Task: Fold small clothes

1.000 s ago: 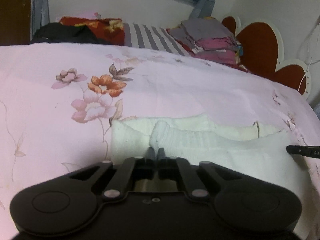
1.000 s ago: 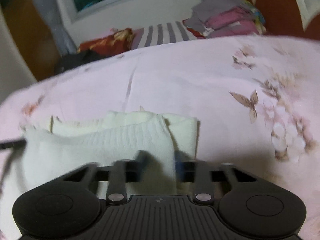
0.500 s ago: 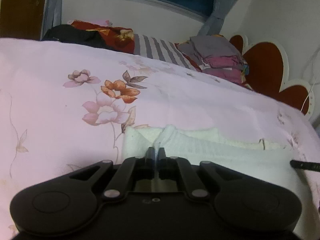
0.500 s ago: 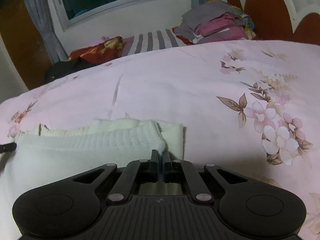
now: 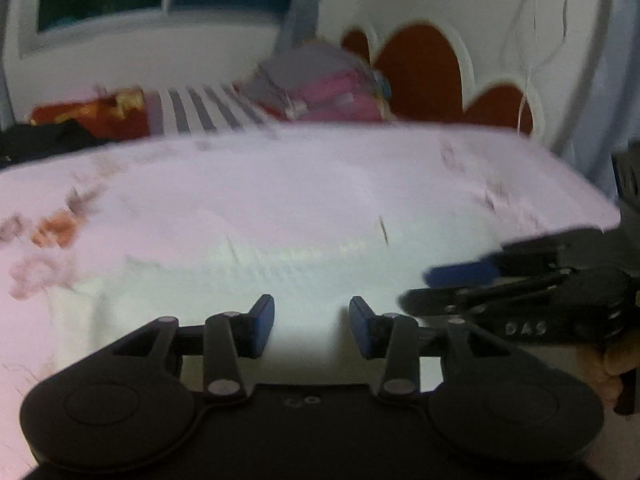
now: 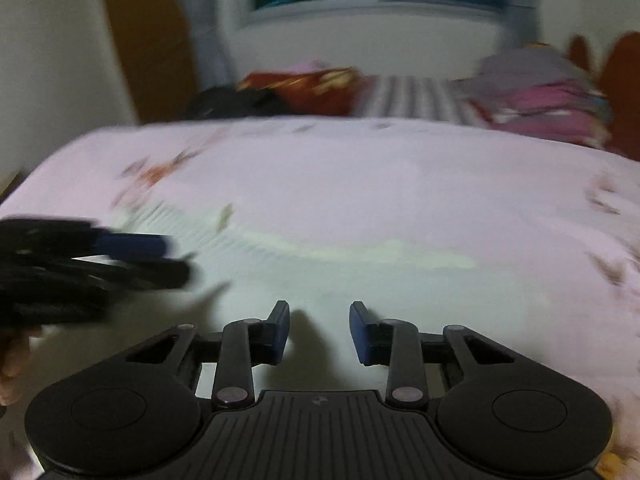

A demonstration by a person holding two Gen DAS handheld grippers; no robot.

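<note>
Dim, motion-blurred fisheye views

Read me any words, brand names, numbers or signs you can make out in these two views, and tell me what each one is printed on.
"DAS": pale letters on the side of the right gripper, seen in the left wrist view; blur may hide further letters.
Small round marks on the left gripper body: too small to read.
Small round emblem on the right gripper's body in its own view: no readable letters.
Nothing legible on the white garment, the bedsheet or the clothes pile.
</note>
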